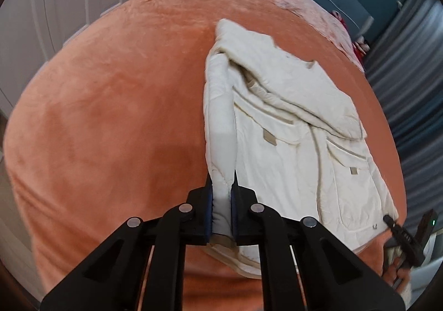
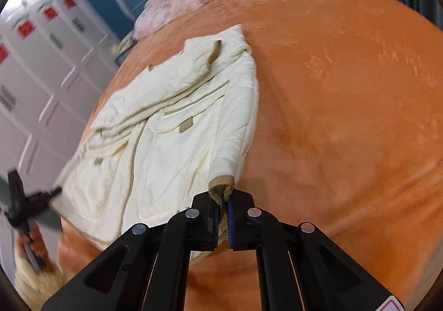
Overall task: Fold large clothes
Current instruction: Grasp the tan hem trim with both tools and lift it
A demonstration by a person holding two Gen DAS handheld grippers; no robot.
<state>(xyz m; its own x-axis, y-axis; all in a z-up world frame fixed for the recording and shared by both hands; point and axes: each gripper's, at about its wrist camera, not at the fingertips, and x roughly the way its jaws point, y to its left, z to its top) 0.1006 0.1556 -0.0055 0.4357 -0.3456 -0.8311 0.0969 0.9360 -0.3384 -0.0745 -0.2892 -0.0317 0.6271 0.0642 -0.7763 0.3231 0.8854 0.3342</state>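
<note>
Black linkage arms; silver pivot screws (image 1: 186,208); blue-padded jaws.

The near hem of the cream quilted jacket (image 1: 290,145) is hidden behind the black left gripper (image 1: 221,194) linkage. The tan sleeve cuff (image 2: 221,189) is partly swallowed between the right gripper (image 2: 223,211) pads. Far white cabinets (image 2: 41,62) are smeared by motion blur; red labels unreadable.

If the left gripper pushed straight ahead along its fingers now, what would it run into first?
The left gripper is already shut on the cream quilted jacket; its sleeve stretches directly ahead, so it would likely bunch that first, over the orange plush blanket.
</note>
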